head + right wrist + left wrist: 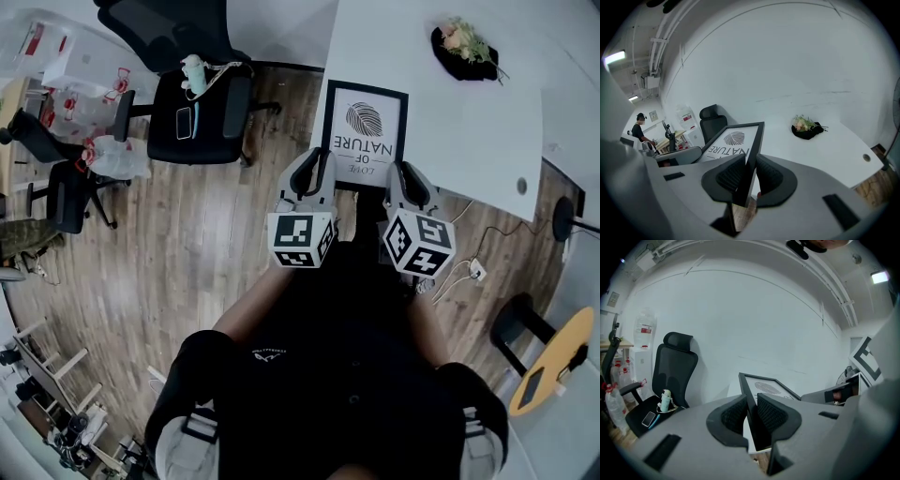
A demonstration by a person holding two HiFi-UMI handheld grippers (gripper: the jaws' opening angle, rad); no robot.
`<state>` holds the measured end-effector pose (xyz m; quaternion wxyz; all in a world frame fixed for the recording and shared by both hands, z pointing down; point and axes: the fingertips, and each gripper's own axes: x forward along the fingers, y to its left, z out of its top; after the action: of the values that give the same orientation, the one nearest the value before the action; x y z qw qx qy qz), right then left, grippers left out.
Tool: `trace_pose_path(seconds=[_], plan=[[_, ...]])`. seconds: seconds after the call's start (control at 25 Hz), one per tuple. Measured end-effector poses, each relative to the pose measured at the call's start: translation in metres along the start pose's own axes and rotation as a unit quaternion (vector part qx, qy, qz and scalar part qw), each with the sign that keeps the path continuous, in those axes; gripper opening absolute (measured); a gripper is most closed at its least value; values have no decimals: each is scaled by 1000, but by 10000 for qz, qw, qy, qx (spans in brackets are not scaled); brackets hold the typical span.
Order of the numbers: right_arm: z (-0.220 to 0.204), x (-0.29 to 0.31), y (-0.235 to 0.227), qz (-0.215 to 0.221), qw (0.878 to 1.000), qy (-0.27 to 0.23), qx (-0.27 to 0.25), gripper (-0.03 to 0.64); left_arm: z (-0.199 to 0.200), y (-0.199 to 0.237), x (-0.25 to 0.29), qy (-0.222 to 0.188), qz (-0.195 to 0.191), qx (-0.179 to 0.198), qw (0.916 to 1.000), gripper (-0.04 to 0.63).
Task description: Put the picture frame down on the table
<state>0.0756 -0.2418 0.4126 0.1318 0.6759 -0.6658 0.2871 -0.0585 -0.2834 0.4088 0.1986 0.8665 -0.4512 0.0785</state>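
The picture frame (366, 131) is black-edged, with a leaf print and the words "LOVE OF NATURE". It is held nearly flat over the near left corner of the white table (469, 122), and its near edge overhangs the table's edge. My left gripper (319, 176) is shut on the frame's left rail (749, 401), and my right gripper (397, 180) is shut on its right rail (752, 150). Both grip near the frame's near corners. I cannot tell whether the frame touches the table.
A black dish of flowers (463, 45) lies on the table's far side. A black office chair (202, 108) with a phone and a bottle on it stands left, over wooden floor. Cables and a power strip (476, 272) lie right. A person (640, 129) stands far off.
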Motion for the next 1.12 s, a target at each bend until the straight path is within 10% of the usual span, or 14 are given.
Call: trace_pose_path(seconds=[1.12], plan=[[-6, 154, -61, 687, 9889, 1229, -472, 71, -58, 36, 125, 712, 936, -598, 9913, 75]])
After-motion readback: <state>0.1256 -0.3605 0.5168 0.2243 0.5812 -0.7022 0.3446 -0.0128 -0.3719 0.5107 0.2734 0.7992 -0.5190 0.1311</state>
